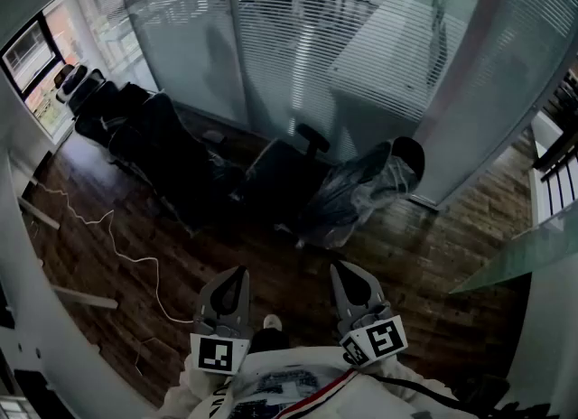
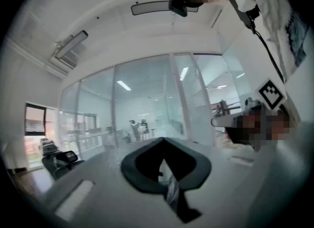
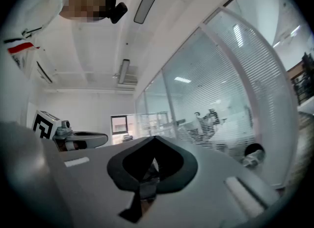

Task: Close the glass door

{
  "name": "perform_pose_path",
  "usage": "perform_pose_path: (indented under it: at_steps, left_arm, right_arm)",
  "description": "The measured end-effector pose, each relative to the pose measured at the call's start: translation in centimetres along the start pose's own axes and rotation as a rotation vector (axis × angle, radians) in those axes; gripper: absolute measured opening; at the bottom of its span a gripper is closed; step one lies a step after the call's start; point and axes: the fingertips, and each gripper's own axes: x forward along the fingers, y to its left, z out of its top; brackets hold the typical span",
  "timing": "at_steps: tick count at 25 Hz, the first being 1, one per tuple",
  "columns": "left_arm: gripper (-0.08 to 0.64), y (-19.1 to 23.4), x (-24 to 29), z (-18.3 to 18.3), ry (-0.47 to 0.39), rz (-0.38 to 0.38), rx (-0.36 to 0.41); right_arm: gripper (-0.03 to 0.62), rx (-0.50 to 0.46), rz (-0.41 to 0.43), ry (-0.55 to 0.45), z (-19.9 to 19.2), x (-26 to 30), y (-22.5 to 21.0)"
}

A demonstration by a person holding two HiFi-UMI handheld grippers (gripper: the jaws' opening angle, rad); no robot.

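**Both tools shut, glass door off to my right**

Close under me, my left tool (image 1: 237, 277) and right tool (image 1: 350, 271) hang side by side over the wooden floor (image 1: 433, 273), each with its jaws pressed together on nothing. A white cable (image 1: 117, 250) trails off to the left. Beyond stand black office chairs (image 1: 172, 151), one wrapped in plastic. Behind them runs the striped glass wall (image 1: 298, 38). The glass door (image 1: 519, 255) juts in at the right edge, well apart from both tools.

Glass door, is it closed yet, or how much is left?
Nothing looks done yet. The left gripper and right gripper are shut, empty, held over the dark wooden floor, touching nothing. Left to do: reaching what seems the frosted glass door panel at right and pushing it closed.
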Motion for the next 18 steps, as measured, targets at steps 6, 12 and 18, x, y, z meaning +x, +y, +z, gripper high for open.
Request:
perform_pose_path:
  at_steps: [6,12,18]
  left_arm:
    - [0.002,-6.3,11.8,-0.7,-0.045,-0.354,-0.015]
    - [0.002,-13.8,16.8,-1.2,-0.063,-0.718,-0.021]
    - [0.002,-22.9,15.9,-0.9,-0.046,-0.995,-0.039]
  right_arm:
    - [0.005,-0.052,-0.372,-0.036,0.2,-1.9,-9.2]
    - [0.005,-0.050,-0.780,-0.084,0.4,-8.5,-13.1]
    - [0.005,-0.114,-1.108,-0.135,0.8,-17.7,-13.2]
